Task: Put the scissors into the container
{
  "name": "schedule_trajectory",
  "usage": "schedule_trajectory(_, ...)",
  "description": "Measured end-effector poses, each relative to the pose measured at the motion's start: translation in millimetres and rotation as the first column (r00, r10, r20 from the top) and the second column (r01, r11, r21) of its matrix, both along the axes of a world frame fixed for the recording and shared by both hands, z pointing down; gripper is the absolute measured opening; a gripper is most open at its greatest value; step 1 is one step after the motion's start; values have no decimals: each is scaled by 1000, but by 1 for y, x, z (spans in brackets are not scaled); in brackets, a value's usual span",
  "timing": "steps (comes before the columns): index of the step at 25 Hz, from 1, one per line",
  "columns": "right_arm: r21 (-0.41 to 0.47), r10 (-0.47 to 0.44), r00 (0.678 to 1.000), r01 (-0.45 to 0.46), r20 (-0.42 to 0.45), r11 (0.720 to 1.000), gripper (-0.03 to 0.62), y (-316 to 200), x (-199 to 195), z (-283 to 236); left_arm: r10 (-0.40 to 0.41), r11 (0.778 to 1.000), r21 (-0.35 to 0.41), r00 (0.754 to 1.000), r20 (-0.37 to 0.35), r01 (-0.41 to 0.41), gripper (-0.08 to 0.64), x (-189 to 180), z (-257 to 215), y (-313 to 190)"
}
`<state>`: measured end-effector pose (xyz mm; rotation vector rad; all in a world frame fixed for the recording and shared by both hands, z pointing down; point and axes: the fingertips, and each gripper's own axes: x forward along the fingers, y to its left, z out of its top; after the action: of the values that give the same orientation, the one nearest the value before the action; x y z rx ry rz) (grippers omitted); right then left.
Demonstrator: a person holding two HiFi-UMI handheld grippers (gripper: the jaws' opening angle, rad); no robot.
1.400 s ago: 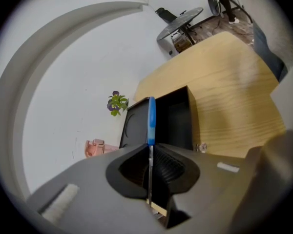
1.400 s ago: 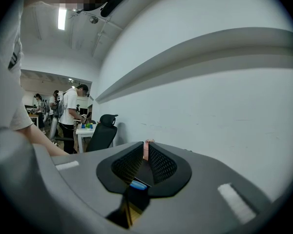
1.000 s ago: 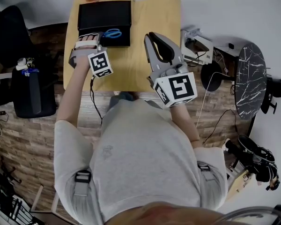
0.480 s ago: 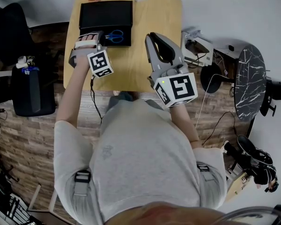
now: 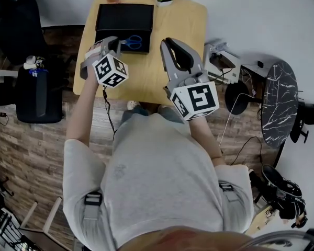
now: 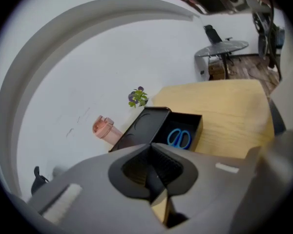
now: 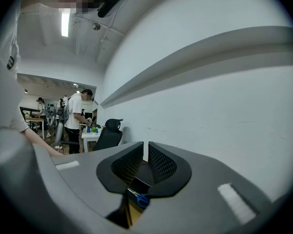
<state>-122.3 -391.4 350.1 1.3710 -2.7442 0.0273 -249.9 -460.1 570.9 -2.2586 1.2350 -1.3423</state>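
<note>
1. Scissors (image 5: 133, 42) first, from the head view: lying blue-handled inside the black container (image 5: 124, 15), in its lower right compartment, at upper centre of the frame on the tabletop (image 5: 162, 67). Just below and left of them, the left gripper (image 5: 113, 41), apart from the box. Further right, the right gripper (image 5: 168, 41), over bare wood. Judged complete, or as good as.
2. Left gripper view: jaws pressed fully together on nothing, at lower centre. Beyond them, right of centre, the scissors (image 6: 179, 138) flat in the open compartment of the container (image 6: 144, 123).
3. Right gripper view: jaws closed to a hairline slit, holding nothing, aimed mostly at a white wall. Beneath them, only a small glimpse of the scissors (image 7: 141, 199).
4. Risk, as a judgement: little left to spoil. Pulling back carelessly could clip the near wall of the container with the left gripper, so close beside it, and shove the box askew. Reaching in again with shut jaws could drag the scissors up over the rim.
</note>
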Motion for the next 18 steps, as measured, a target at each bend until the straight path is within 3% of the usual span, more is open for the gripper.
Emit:
schedule_trajectory(3, 9, -46, 999, 46, 9, 999, 34, 5, -4, -1, -103, 995, -32, 980, -167, 99, 58, -4, -15, 12)
schedule_trajectory(8, 21, -125, 992, 125, 12, 992, 34, 17, -13, -11, -218, 975, -41, 899, -381, 219, 58, -8, -50, 36)
schedule_trajectory(12, 27, -180, 983, 180, 20, 983, 34, 30, -18, -14, -252, 960, -9, 848, -467, 281, 58, -9, -76, 58)
schedule_trajectory(18, 48, -244, 969, 243, 24, 969, 34, 44, -23, -20, -260, 932, 72, 794, -550, 355, 58, -5, -112, 89)
